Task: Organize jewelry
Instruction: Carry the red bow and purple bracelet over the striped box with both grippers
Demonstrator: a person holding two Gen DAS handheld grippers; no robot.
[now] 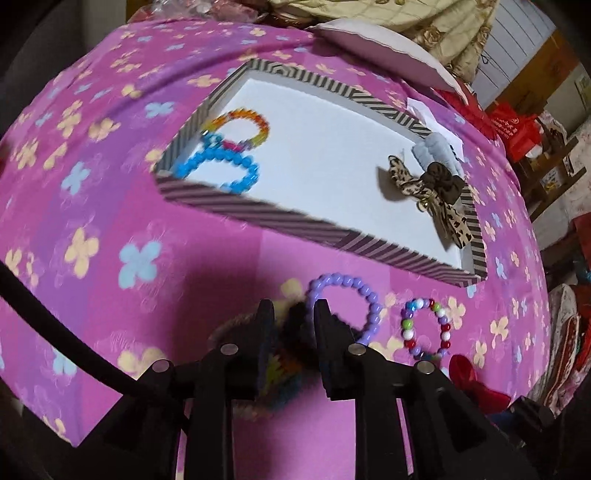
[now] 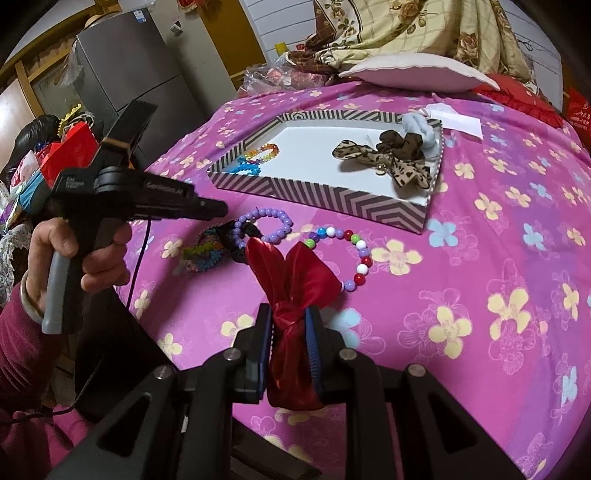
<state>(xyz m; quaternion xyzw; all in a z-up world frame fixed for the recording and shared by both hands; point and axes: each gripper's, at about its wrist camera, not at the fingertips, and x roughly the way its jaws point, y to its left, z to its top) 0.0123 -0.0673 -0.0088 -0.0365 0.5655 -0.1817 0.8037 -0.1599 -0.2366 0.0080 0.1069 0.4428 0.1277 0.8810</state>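
Note:
A striped tray holds an orange bracelet, a blue bracelet, a leopard bow, a brown scrunchie and a pale blue scrunchie. On the bedspread lie a purple bead bracelet and a mixed bead bracelet. My left gripper is nearly shut around a dark multicoloured scrunchie. My right gripper is shut on a red satin bow and holds it above the bedspread.
The pink flowered bedspread covers the bed. A pale pillow and a floral quilt lie behind the tray. A white card sits by the tray's far corner. A fridge and clutter stand at the left.

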